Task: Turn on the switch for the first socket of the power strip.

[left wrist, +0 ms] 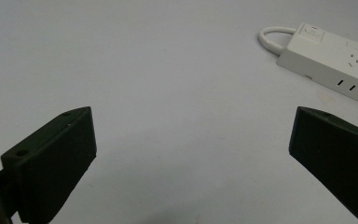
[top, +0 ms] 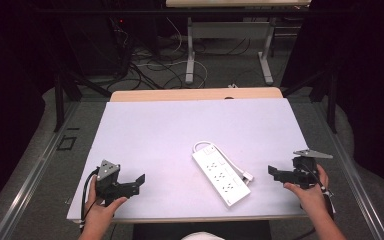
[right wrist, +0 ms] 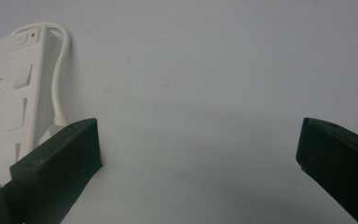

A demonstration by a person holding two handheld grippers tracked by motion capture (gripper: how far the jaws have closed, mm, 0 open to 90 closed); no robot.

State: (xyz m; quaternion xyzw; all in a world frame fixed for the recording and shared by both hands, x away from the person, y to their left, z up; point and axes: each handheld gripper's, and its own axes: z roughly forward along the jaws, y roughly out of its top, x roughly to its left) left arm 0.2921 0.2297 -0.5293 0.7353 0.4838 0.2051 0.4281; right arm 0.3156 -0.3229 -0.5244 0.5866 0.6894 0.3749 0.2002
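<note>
Nothing looks started: both hand-held grippers, left [top: 139, 179] and right [top: 272, 171], hover spread and empty either side of the power strip [top: 221, 174], apparently untouched.

text: none legible | power strip [top: 221, 176] — markings too small to read

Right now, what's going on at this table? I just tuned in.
A person sits at the table holding a claw in each hand. The left claw and right claw are both open, holding nothing, and rest near the front edge. Between them lies a white power strip, set at an angle, with its cord looped round the far end and running along its right side. Neither claw touches the strip; the right one is closer to it.
</note>
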